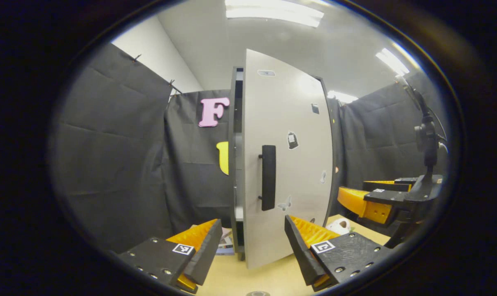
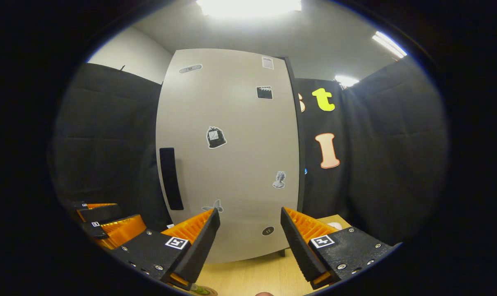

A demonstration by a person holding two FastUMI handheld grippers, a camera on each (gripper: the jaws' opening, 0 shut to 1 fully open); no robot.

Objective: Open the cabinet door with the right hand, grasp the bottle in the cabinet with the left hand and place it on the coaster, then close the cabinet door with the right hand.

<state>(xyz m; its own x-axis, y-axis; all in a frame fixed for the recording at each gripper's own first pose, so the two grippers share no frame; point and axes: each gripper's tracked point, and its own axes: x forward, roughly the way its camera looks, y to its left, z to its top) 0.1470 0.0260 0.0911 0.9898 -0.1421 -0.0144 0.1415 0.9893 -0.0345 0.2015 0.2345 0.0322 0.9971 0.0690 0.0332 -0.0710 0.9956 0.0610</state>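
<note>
While the cabinet door (image 1: 287, 160) stands slightly ajar at 12 o'clock in the left gripper view, its handle (image 1: 268, 177) untouched, the left gripper (image 1: 252, 250) is spread wide, grasping nothing. The right gripper (image 2: 248, 242) likewise gapes empty before the door, handle at 10 o'clock. I cannot see the bottle.

Tall cabinet (image 1: 237, 164) upright on the tabletop (image 1: 269, 275), its pale stickered door (image 1: 289, 164) slightly ajar, black handle (image 1: 268, 177) vertical.
</note>
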